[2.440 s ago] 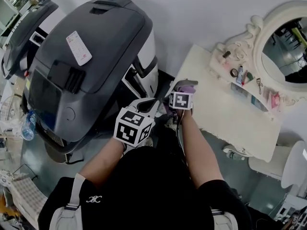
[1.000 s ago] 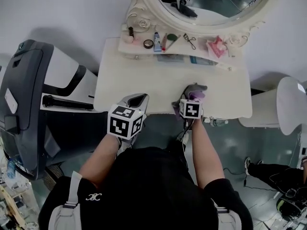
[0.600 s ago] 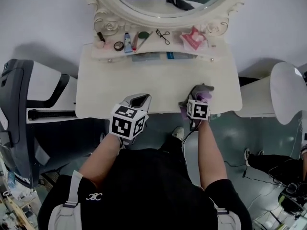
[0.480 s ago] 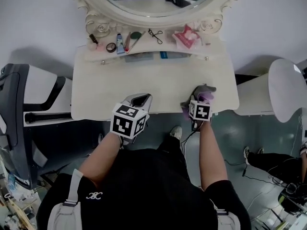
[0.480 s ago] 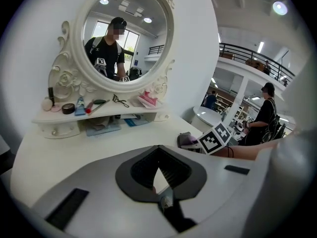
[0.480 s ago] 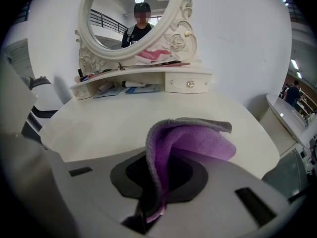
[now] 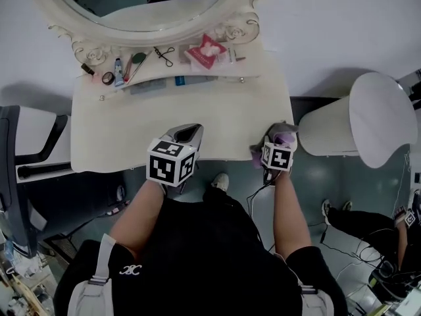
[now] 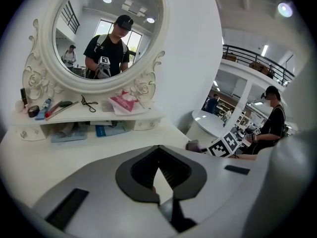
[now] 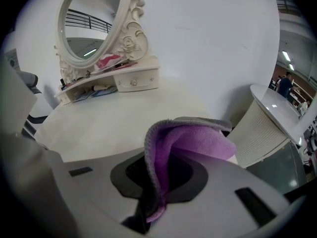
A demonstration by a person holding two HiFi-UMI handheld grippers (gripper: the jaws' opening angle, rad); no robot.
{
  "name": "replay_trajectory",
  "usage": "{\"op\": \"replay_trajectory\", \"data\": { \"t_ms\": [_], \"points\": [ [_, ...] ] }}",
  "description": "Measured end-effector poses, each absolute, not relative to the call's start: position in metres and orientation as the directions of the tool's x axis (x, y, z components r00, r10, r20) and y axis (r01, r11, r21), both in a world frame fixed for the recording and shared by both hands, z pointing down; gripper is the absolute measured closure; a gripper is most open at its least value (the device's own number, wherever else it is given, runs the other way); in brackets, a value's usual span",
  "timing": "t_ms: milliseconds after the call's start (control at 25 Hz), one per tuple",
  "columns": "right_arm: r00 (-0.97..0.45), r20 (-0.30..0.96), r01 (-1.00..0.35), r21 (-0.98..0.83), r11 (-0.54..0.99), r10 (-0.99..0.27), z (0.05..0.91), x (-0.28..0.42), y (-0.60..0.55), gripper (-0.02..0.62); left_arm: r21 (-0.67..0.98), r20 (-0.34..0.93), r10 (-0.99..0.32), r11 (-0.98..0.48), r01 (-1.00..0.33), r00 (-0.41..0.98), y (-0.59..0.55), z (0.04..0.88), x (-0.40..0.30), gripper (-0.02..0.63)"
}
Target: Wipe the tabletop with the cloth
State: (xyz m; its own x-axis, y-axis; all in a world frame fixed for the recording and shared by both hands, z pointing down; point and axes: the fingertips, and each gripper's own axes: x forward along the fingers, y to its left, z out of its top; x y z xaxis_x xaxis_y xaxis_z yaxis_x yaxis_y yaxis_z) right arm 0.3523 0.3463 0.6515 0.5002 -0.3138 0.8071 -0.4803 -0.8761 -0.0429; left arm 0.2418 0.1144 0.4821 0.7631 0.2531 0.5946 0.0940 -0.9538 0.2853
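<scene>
Here right claw [image 7: 280, 134] grips cloth [image 9: 194, 142] over tabletop [image 7: 217, 114]; left claw [image 7: 185, 132] clenched empty, mirror [image 7: 131, 2] ahead.

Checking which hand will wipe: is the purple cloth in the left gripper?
No, the purple cloth is clamped between the jaws of the right gripper, and the left gripper holds nothing.

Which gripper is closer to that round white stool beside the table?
Right. The right gripper, holding the cloth, is at the table edge beside the stool; the left gripper is farther along that edge.
</scene>
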Motion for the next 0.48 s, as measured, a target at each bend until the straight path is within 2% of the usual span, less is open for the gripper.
{"op": "replay_trajectory", "data": {
  "t_ms": [480],
  "points": [
    [0.503,0.816,-0.449,-0.035,-0.893,-0.284,0.655,0.413,0.423,0.551,0.270,0.624,0.238,-0.960,0.080,0.744,0.171,0.486,0.291,0.606]
  ]
}}
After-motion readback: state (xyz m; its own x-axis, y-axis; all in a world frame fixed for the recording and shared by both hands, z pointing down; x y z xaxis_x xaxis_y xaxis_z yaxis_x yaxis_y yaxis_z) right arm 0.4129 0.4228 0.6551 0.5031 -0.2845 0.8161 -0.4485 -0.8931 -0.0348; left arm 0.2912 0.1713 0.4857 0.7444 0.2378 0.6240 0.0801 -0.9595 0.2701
